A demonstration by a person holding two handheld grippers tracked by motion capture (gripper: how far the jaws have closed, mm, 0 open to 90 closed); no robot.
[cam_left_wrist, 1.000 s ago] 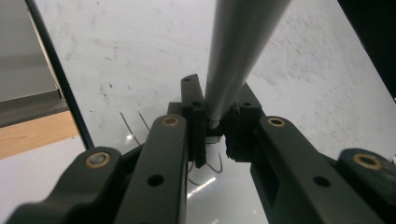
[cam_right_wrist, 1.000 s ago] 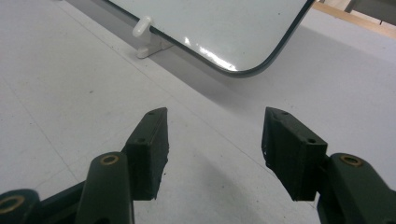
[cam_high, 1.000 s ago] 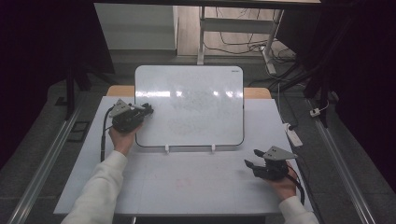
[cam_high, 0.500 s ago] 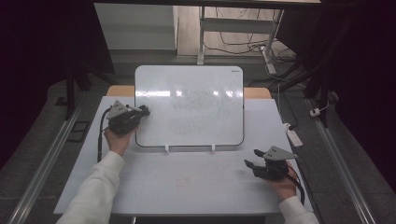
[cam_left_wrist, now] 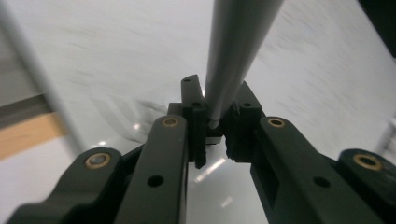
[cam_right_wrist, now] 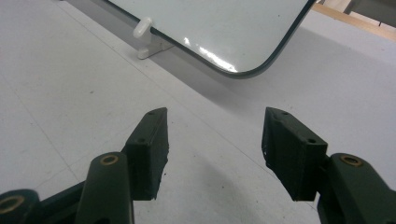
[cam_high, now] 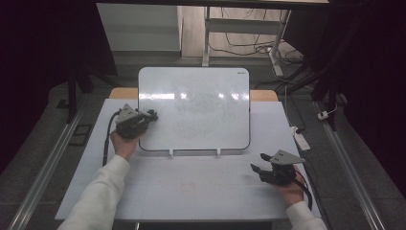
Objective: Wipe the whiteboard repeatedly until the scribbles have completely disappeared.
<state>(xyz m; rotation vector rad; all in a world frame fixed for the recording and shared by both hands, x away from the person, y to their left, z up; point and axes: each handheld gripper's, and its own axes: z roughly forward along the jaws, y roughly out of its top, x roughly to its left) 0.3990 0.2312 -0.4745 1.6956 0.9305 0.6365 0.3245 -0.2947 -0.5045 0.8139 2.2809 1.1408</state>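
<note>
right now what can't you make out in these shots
- Grey rod clamped in the left tongs: its far end is cut off by the top edge of the left gripper view, so what it is stays unclear.
- Whiteboard: faint marks, too small in the high view, motion-blurred in the left gripper view.
- Right tongs: open, empty.

Glossy whiteboard (cam_high: pixel 194 108) — matt grey rod (cam_left_wrist: pixel 236 51)

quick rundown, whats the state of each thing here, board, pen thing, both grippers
whiteboard: propped up tilted on two white clips, faint smudged marks on it
grey rod: clamped at its end, reaching toward the whiteboard
left gripper: shut on the grey rod
right gripper: open, holding nothing, over the table
</note>
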